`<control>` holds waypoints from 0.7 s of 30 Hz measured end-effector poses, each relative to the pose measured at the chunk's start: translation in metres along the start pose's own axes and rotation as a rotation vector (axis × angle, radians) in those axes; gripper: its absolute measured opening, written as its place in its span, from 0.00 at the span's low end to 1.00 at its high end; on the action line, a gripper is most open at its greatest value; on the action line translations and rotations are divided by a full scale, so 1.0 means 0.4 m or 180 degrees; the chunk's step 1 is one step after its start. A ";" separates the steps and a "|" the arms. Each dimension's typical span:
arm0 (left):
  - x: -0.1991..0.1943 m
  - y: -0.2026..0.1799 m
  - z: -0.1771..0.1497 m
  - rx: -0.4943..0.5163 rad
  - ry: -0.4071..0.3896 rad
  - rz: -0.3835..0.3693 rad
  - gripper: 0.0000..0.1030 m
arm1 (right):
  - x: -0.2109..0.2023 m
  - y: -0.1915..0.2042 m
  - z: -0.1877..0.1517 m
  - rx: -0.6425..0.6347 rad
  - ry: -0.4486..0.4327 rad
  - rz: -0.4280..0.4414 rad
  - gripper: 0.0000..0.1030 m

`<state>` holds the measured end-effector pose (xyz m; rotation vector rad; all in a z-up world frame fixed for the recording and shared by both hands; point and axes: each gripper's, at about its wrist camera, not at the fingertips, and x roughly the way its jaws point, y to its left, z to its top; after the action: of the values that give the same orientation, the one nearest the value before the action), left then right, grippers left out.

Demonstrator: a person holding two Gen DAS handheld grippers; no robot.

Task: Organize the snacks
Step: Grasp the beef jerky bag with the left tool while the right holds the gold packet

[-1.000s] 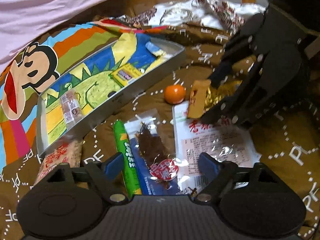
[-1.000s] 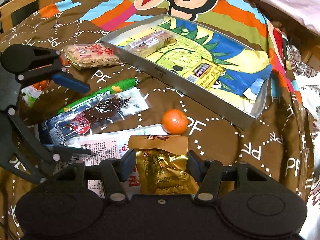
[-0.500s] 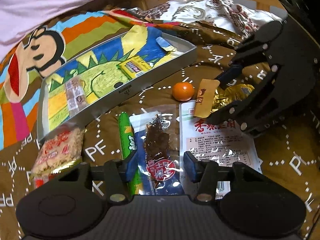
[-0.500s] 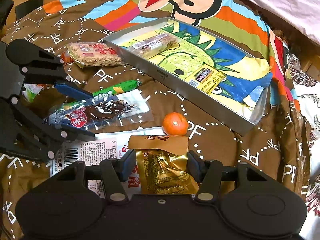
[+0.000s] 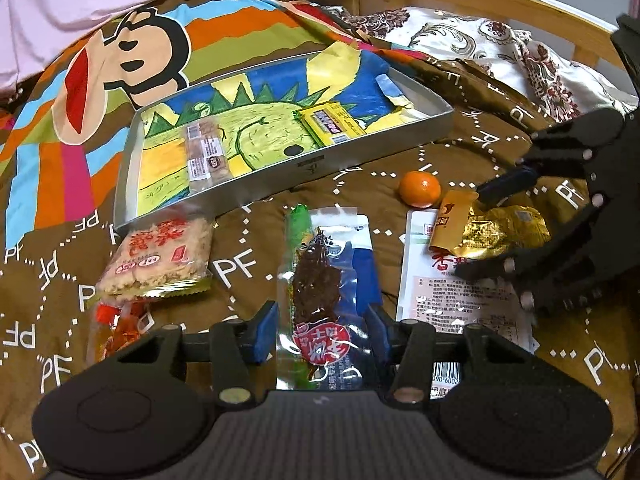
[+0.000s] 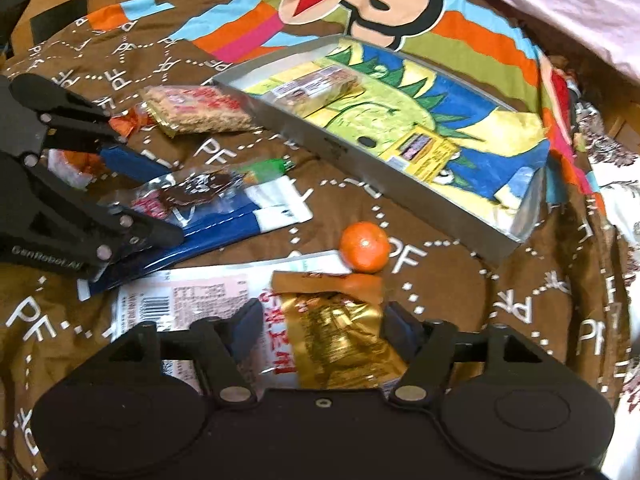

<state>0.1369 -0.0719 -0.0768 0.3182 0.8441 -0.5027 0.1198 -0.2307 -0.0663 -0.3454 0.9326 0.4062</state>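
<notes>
Here the left gripper has dropped lower over the jerky packet, its jaws apart on either side, nothing clamped. The right gripper stays open around the gold packet, beside the orange. Both packets lie outside the tray, so two pickups look imminent.

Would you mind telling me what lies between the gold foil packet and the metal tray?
In the right wrist view, the orange mandarin sits between the gold foil packet and the metal tray, on brown blanket.
</notes>
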 end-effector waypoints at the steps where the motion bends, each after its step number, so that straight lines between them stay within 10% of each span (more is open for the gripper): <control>1: 0.000 0.000 0.000 0.0001 -0.0007 0.0004 0.50 | 0.002 0.001 -0.003 0.0001 0.0009 0.0033 0.75; 7: -0.004 -0.005 -0.001 0.0022 -0.0040 0.0018 0.50 | -0.004 0.010 -0.003 0.0111 0.0011 0.0130 0.44; 21: -0.041 -0.015 -0.004 0.0094 -0.0253 0.0046 0.50 | -0.038 0.069 -0.023 -0.0137 -0.0079 -0.0260 0.36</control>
<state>0.1233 -0.0714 -0.0655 0.3292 0.7574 -0.5116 0.0922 -0.2137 -0.0620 -0.4155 0.8835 0.3554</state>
